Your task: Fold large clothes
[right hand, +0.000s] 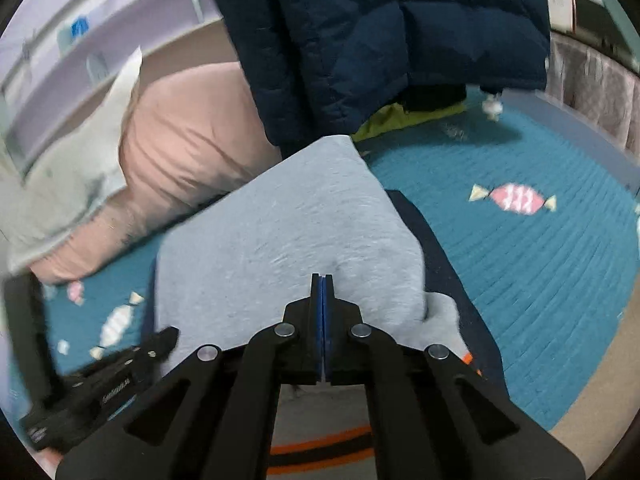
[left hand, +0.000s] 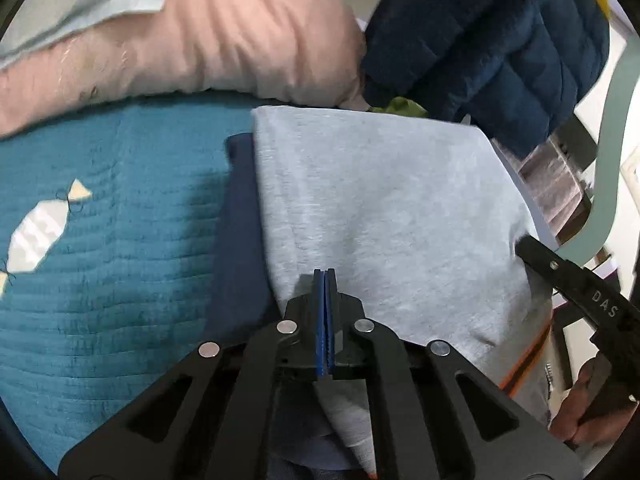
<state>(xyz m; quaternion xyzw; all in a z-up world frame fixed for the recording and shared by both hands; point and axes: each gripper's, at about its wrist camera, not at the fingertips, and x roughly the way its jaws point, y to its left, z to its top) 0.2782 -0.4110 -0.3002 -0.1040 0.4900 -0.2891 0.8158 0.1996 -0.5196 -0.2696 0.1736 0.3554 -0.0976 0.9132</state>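
Note:
A light grey garment [left hand: 384,200] [right hand: 280,240] with orange trim [left hand: 524,364] lies folded flat on top of a dark navy garment [left hand: 240,220] [right hand: 440,264] on the bed. My left gripper [left hand: 325,274] hovers over the grey cloth's near part, its blue pads pressed together with no cloth visible between them. It also shows at the lower left of the right wrist view [right hand: 170,336]. My right gripper [right hand: 322,278] is likewise shut over the grey garment's near edge with nothing seen in its jaws. In the left wrist view it [left hand: 524,244] rests at the cloth's right edge, held by a hand [left hand: 588,404].
A teal quilted bedspread [left hand: 100,280] [right hand: 540,272] with candy patterns covers the bed. A pink pillow [left hand: 224,40] [right hand: 188,140] lies behind the garments. A navy puffer jacket [left hand: 500,32] [right hand: 380,32] hangs over the far end, with a green item [right hand: 400,118] under it.

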